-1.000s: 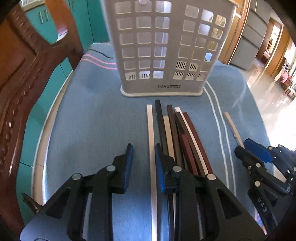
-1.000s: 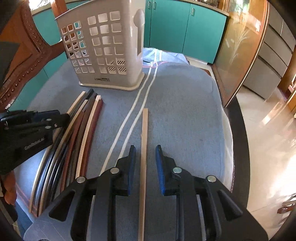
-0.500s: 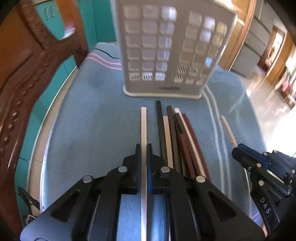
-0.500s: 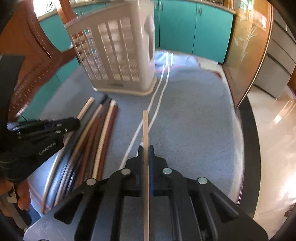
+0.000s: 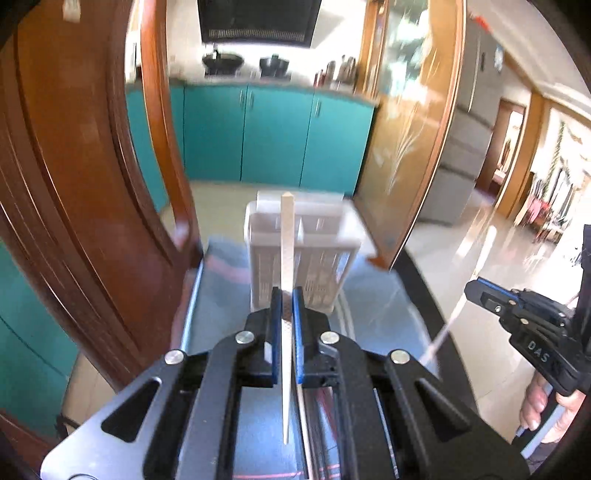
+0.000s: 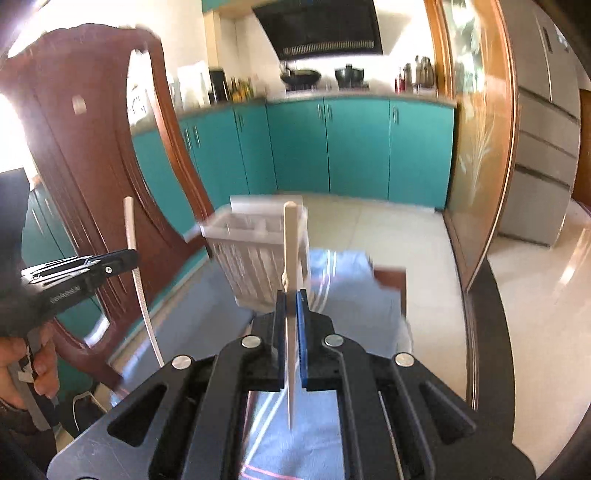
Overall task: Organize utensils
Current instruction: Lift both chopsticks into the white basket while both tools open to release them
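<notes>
Left gripper (image 5: 287, 295) clamps white chopstick (image 5: 286, 236), seemingly tip-up.

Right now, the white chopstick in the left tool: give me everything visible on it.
The white chopstick is a slim, square-section stick, plastic or ivory-look, with a ridged texture near its lower end. The left tool is shut on its middle, lifting it clear of the blue cloth, its blunt end pointing toward the white slotted holder. Only the pads touch it.

Cabinets (image 6: 354, 147): teal, centre frame.
Chair (image 6: 85, 155): carved wood, left side.
Range hood (image 6: 321, 29): dark, top centre.
Wok (image 6: 300, 76): on counter, upper centre.
Cloth (image 6: 351, 291): blue, lower centre.
</notes>
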A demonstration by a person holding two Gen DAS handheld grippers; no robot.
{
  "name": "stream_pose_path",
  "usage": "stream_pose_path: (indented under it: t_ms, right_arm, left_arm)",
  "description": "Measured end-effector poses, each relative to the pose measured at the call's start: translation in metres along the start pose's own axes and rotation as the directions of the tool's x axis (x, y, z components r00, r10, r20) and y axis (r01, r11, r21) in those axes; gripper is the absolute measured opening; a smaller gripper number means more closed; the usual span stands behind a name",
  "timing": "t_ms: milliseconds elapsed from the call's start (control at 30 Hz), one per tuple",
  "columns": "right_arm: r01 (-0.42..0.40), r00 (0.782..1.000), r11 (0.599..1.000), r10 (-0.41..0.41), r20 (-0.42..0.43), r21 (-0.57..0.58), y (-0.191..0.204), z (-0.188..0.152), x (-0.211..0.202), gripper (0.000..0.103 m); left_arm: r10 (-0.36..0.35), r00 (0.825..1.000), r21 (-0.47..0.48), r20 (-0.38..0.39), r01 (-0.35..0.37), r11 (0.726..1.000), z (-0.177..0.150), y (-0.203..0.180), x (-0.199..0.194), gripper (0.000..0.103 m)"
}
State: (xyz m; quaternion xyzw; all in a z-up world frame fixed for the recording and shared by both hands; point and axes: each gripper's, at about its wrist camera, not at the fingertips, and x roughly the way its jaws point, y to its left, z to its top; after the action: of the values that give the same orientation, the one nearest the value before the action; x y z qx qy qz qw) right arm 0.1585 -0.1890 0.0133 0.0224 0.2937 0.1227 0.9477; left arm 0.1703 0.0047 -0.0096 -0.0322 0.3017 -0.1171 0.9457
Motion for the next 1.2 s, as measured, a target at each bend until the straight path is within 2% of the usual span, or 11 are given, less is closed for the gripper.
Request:
stream_pose_path:
  t_ms: [133, 233, 333, 433, 567, 700, 800, 933, 1000, 1133, 1200]
  right_arm:
    - [-0.031, 0.994, 0.999, 0.032, 0.105, -0.009, 0.001, 0.046, -0.023, 0.006]
    - [-0.060, 0.981, 0.998, 0.061, 0.184, -0.010, 0.004, 0.083, -0.033, 0.006]
    - [-0.059, 0.961, 0.998, 0.061, 0.270, -0.017, 0.008, 0.119, -0.036, 0.006]
    - [-0.038, 0.940, 0.999, 0.036, 0.338, -0.002, 0.013, 0.142, -0.024, 0.006]
    - [0.016, 0.932, 1.000, -0.020, 0.363, 0.015, 0.016, 0.140, 0.009, 0.006]
    - [0.048, 0.945, 0.999, -0.052, 0.322, 0.022, 0.009, 0.120, 0.057, 0.006]
    - [0.032, 0.962, 0.999, -0.038, 0.270, 0.029, 0.003, 0.104, 0.081, 0.006]
    - [0.020, 0.972, 1.000, -0.025, 0.233, 0.024, 0.005, 0.085, 0.089, 0.007]
    - [0.025, 0.974, 1.000, -0.028, 0.226, 0.018, 0.007, 0.079, 0.087, 0.010]
    - [0.024, 0.969, 1.000, -0.026, 0.246, 0.011, 0.011, 0.068, 0.066, 0.030]
    - [0.009, 0.960, 1.000, -0.014, 0.278, 0.021, 0.009, 0.059, 0.045, 0.035]
  left_arm:
    - [-0.027, 0.995, 0.025, 0.096, 0.025, 0.999, 0.041, -0.002, -0.030, 0.007]
    - [-0.007, 0.979, 0.004, 0.206, 0.007, 1.000, 0.085, -0.004, -0.042, 0.007]
    - [-0.005, 0.948, -0.060, 0.319, 0.026, 0.998, 0.119, 0.006, -0.051, 0.007]
    - [0.040, 0.910, -0.099, 0.412, 0.001, 0.995, 0.137, 0.007, -0.033, 0.007]
    - [0.070, 0.908, -0.123, 0.412, -0.020, 0.992, 0.140, 0.009, 0.024, 0.007]
    - [0.118, 0.936, -0.134, 0.331, -0.077, 0.988, 0.124, 0.013, 0.084, 0.007]
    - [0.111, 0.951, -0.144, 0.288, -0.071, 0.987, 0.110, 0.018, 0.107, 0.007]
    - [0.112, 0.956, -0.131, 0.271, -0.079, 0.988, 0.100, 0.018, 0.118, 0.007]
    - [0.116, 0.953, -0.124, 0.280, -0.084, 0.989, 0.094, 0.017, 0.112, 0.007]
    - [0.112, 0.947, -0.111, 0.299, -0.082, 0.990, 0.085, 0.015, 0.095, 0.020]
    - [0.124, 0.938, -0.104, 0.322, -0.096, 0.990, 0.076, 0.013, 0.077, 0.027]
